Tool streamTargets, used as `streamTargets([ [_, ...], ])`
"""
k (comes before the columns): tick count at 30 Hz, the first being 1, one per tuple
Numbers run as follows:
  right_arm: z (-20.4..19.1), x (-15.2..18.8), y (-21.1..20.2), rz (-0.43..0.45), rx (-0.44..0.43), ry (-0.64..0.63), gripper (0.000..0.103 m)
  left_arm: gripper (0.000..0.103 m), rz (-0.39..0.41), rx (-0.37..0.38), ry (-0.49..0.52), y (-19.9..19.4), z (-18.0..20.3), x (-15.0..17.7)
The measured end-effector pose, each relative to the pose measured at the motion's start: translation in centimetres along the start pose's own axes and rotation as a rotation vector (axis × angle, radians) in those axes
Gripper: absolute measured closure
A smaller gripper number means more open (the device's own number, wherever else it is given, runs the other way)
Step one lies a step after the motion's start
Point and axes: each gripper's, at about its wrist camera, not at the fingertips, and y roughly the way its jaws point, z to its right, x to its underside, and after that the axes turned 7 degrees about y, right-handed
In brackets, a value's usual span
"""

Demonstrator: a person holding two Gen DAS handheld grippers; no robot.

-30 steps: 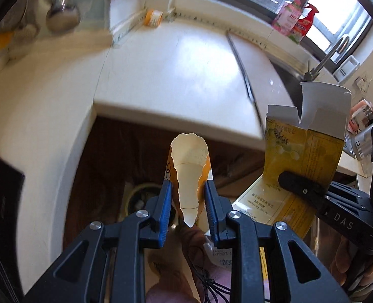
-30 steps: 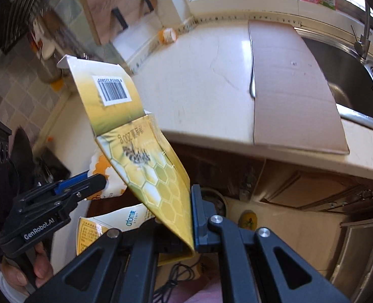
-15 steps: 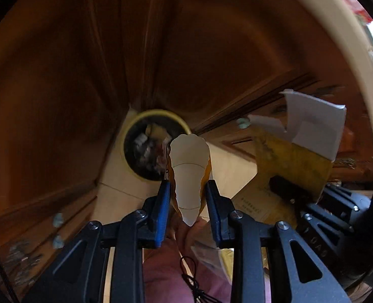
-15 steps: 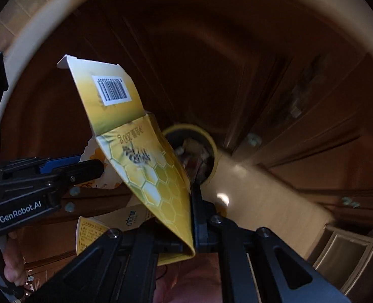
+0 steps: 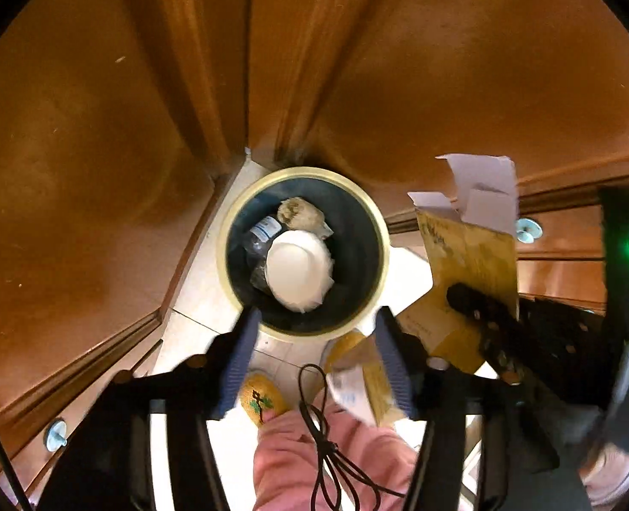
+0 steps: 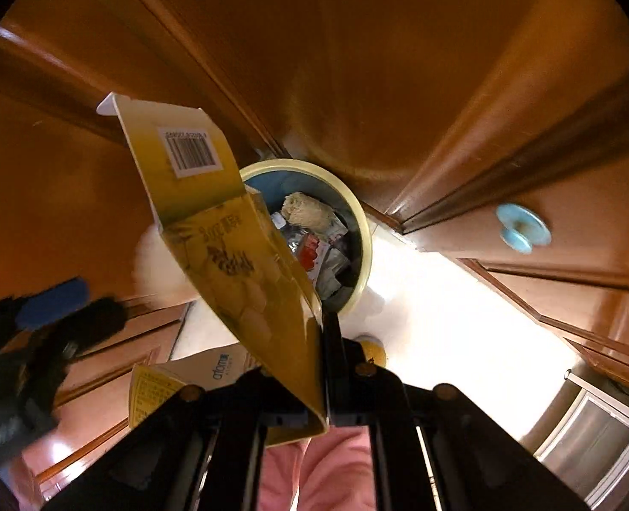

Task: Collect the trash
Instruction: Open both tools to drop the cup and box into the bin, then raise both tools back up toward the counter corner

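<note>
A round trash bin [image 5: 225, 255] with a pale yellow rim stands on the floor in the cabinet corner. My left gripper [image 5: 312, 323] is open and empty right above it. A white paper cup [image 5: 299, 270] sits in the bin's opening on top of other trash. My right gripper [image 6: 314, 332] is shut on a flattened yellow honey carton [image 6: 246, 264], held up beside the bin [image 6: 365, 238]. The carton also shows at the right of the left wrist view [image 5: 472, 268].
Brown wooden cabinet doors [image 5: 101, 127] close in around the bin on both sides, with pale knobs [image 6: 523, 228]. The floor is pale tile [image 6: 442, 319]. My pink trouser leg [image 5: 323, 460] and a yellow slipper [image 5: 259, 400] are below the grippers.
My left gripper opened and let the paper cup drop into the bin. Both grippers moved down closer to the bin. The right gripper still holds the carton.
</note>
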Motion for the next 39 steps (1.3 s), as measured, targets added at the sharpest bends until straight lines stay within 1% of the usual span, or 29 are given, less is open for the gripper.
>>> streamTargets([
  [2,-0.6,-0.7,1.0,-0.015,0.005,-0.007,0.097,0.035,0.013,-0.017,-0.001,-0.1,-0.6,0.4],
  [4,-1.4,-1.4,1.6,-0.034,0.005,-0.013,0.097,0.034,0.008,-0.029,-0.008,-0.2,-1.2,0.8],
  [5,-1.6,-1.3,2.0,-0.047,0.004,-0.017,0.094,0.034,0.004,-0.032,-0.013,-0.1,-1.7,0.7],
  [7,-2.0,-1.8,2.7,-0.07,0.022,-0.023,0.08,0.034,0.001,-0.033,-0.028,-0.3,-2.3,1.2],
  [8,-2.1,-1.8,2.8,-0.073,0.024,-0.021,0.065,0.034,0.002,-0.033,-0.033,-0.5,-2.5,1.4],
  [9,-2.3,-1.9,2.7,-0.064,0.022,-0.014,0.055,0.034,0.006,-0.034,-0.038,-0.9,-2.7,1.6],
  [11,-2.4,-1.8,2.2,-0.038,0.013,0.003,0.048,0.034,0.013,-0.034,-0.045,-1.3,-3.1,1.9],
  [12,-2.1,-1.8,2.0,-0.035,0.013,0.008,0.047,0.034,0.013,-0.035,-0.048,-1.5,-3.4,2.1],
  [13,-2.1,-1.7,1.8,-0.037,0.017,0.015,0.047,0.034,0.013,-0.036,-0.056,-1.8,-3.5,2.4],
  [14,-2.0,-1.5,1.4,-0.045,0.019,0.022,0.047,0.034,0.013,-0.035,-0.061,-1.4,-3.9,2.4],
  [18,-1.6,-0.6,-0.6,-0.061,0.005,0.038,0.047,0.034,0.009,-0.041,-0.077,-2.8,-3.9,3.1],
  [24,-1.6,2.1,-6.2,-0.05,-0.012,0.007,0.047,0.034,0.029,-0.037,-0.059,-6.7,-2.4,3.5],
  [28,-1.6,3.7,-10.5,-0.021,-0.028,-0.005,0.047,0.034,0.062,-0.039,-0.01,-11.0,-0.6,3.4],
  [33,-2.0,5.3,-16.9,0.031,-0.054,-0.026,0.047,0.034,0.108,-0.05,0.072,-17.3,2.2,3.0],
  [36,-2.4,6.0,-21.2,0.08,-0.071,-0.035,0.047,0.034,0.143,-0.063,0.118,-21.5,3.8,2.8],
  [39,-2.6,6.6,-25.8,0.153,-0.077,-0.044,0.047,0.033,0.186,-0.072,0.17,-26.5,5.5,2.7],
])
